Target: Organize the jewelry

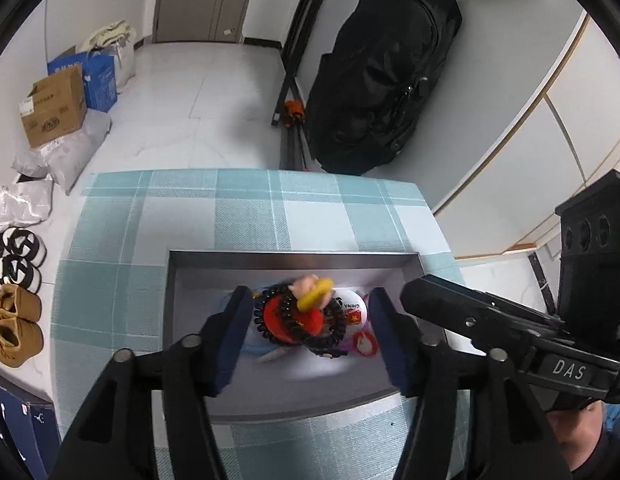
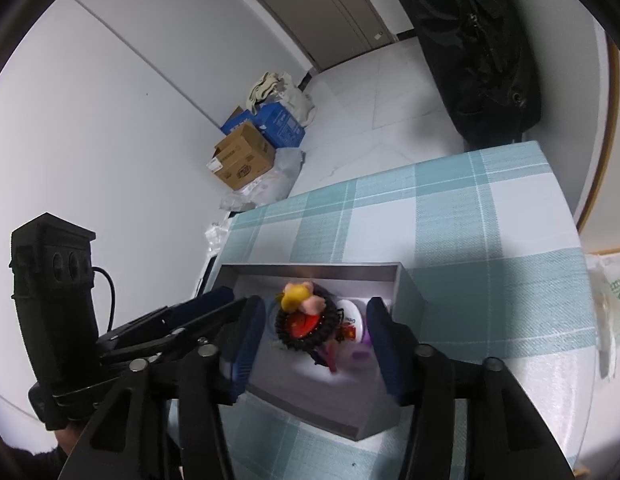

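Currently your left tool (image 1: 310,336) and right tool (image 2: 316,340) both hang open, empty, over the tray (image 1: 293,258); bead bracelet (image 1: 334,332) heaped inside for sorting

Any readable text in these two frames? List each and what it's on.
"DAS": label on the right tool's body, left wrist view.
"CHINA": white round badge in the metal tray, printed upside down.
Cardboard box, blue box, green print on plastic bag: too blurred to read.
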Demonstrator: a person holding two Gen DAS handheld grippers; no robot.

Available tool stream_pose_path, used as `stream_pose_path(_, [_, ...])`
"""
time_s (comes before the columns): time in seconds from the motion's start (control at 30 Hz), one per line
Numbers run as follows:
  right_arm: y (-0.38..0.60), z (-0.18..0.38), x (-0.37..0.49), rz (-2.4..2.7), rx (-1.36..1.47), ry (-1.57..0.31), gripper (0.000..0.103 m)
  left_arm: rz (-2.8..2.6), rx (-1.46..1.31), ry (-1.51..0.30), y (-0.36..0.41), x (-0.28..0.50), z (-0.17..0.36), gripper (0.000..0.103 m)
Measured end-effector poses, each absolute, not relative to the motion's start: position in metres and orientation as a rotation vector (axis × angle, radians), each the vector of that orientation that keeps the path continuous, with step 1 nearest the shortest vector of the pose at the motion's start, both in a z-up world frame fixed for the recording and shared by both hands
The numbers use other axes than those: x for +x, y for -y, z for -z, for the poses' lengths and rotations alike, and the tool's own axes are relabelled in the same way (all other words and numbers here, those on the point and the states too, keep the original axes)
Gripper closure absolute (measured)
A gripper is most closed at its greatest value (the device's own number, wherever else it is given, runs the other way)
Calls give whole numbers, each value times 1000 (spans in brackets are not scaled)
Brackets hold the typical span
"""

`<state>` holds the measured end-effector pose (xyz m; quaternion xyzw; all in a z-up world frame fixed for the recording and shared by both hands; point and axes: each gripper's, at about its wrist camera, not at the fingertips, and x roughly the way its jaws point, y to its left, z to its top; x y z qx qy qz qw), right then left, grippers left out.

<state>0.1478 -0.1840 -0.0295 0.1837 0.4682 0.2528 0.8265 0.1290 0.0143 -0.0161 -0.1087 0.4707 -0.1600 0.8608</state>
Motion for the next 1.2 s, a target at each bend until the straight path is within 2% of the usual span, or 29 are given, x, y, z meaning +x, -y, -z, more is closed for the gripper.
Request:
stream_pose_path(0.13, [187, 26, 142, -534, 372, -979, 50, 318, -220, -985, -14, 126, 16, 47])
stream_pose_path(0.23, [188, 23, 138, -532, 361, -965, 44, 309, -223, -973, -14, 122, 13, 47])
stream_pose_path(0.47, [190, 12, 124, -530, 330, -909, 41, 280, -205, -933, -12, 108, 6, 47])
stream_pose_path(0.67, [187, -1, 108, -533, 274, -844, 27, 244, -183, -878, -14, 94, -3, 45])
stream_pose_path(0.8, [186, -7, 97, -535, 240, -804, 19, 216, -177, -831, -18, 83, -10, 36])
stream_pose_path(1.2, [191, -13, 60, -501, 195, -725, 2, 152, -184, -773, -31, 55, -15, 35])
